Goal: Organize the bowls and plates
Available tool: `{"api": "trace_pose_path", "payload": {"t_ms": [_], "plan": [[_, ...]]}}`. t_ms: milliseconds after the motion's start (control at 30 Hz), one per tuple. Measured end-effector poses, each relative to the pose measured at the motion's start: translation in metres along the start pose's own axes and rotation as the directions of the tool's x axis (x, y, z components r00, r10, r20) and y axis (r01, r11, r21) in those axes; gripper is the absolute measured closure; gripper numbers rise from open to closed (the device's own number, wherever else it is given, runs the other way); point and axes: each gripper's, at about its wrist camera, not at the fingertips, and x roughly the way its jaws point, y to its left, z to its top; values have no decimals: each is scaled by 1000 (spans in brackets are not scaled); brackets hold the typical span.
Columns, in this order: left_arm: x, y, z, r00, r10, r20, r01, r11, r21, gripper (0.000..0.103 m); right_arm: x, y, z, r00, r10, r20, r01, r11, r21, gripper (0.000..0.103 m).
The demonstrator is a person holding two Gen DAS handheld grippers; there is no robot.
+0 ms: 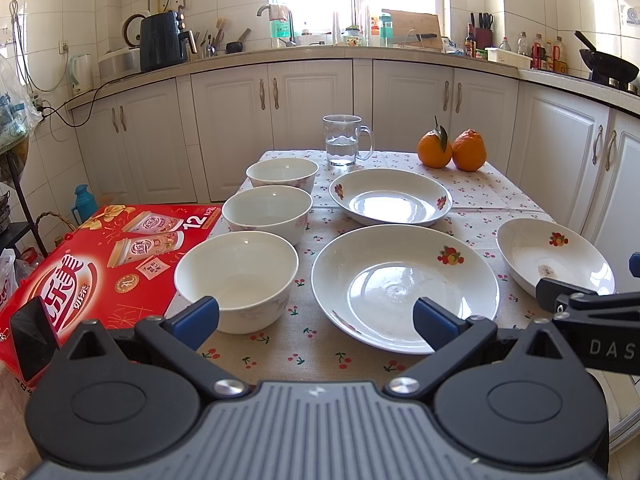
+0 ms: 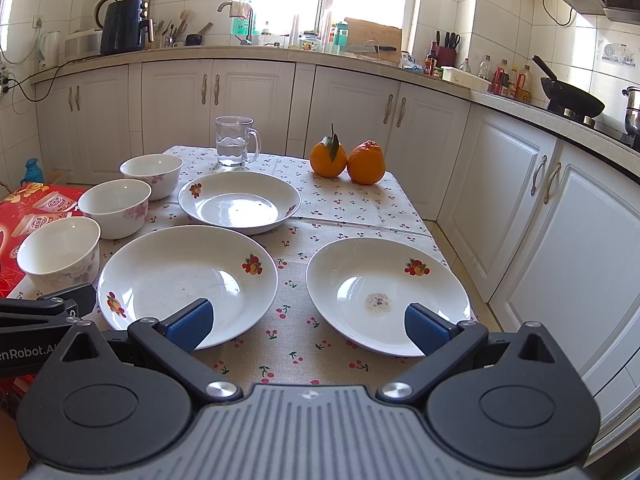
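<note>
Three white bowls stand in a row on the table's left side: near bowl [image 1: 236, 278] [image 2: 60, 254], middle bowl [image 1: 267, 211] [image 2: 114, 206], far bowl [image 1: 282, 174] [image 2: 151, 174]. Three white plates with fruit prints lie to their right: near-centre plate [image 1: 404, 286] [image 2: 186, 280], far plate [image 1: 390, 196] [image 2: 239, 201], right plate [image 1: 554, 254] [image 2: 386, 294]. My left gripper [image 1: 316, 320] hangs open at the table's front edge, between the near bowl and the centre plate. My right gripper [image 2: 308, 326] is open over the gap between the centre and right plates, holding nothing.
A glass mug [image 1: 345, 140] [image 2: 235, 142] with water and two oranges [image 1: 452, 150] [image 2: 346, 160] stand at the table's far edge. A red carton [image 1: 108, 264] [image 2: 28, 216] lies left of the table. White cabinets and a cluttered counter ring the room.
</note>
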Motion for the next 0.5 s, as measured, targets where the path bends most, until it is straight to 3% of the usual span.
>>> {"api": "trace_pose_path", "payload": {"t_ms": [500], "plan": [[8, -2, 4, 1000, -19, -9, 19, 1000, 15, 1, 5, -2, 0, 1000, 8, -9, -8, 1000, -7, 0]]}}
